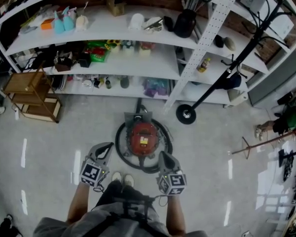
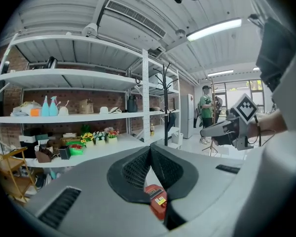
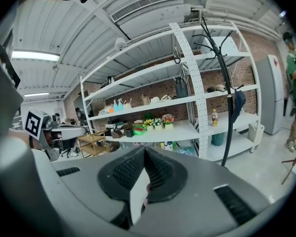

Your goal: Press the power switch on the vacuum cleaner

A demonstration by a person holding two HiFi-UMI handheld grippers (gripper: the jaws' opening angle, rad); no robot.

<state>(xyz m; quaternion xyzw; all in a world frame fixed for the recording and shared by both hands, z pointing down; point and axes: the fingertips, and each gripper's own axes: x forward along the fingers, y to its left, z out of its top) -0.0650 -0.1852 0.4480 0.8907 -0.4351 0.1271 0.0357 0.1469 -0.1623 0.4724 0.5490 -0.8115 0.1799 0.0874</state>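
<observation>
Vacuum: a red round canister vacuum cleaner point(image 1: 142, 138) is sitting on the pale glossy floor point(image 1: 49, 152), at 12 o'clock from the person's white shoes point(image 1: 122, 178).
Hose: a black hose point(image 1: 153, 169) is lying in a ring around the red body.
Switch: it is too small to pick out in the head view; only a small yellow label is showing on the vacuum's top.
Left gripper: the left gripper point(image 1: 107, 147) is hovering at 8 o'clock of the vacuum, apart from it. Its jaws are clenched tip to tip on nothing, and the red body is showing through the gap below the tips.
Right gripper: the right gripper point(image 1: 163, 155) is hovering at 4 o'clock of the vacuum, just beside the hose ring. Its jaws are likewise meeting at the tips and gripping nothing.
Shelving: a white metal shelving unit point(image 1: 138, 58) is standing at 12 o'clock, beyond the vacuum.
Coat stand: a black coat stand point(image 1: 186, 114) is resting its round base at 2 o'clock of the vacuum.
Rack: a wooden folding rack point(image 1: 32, 95) is standing at 10 o'clock.
</observation>
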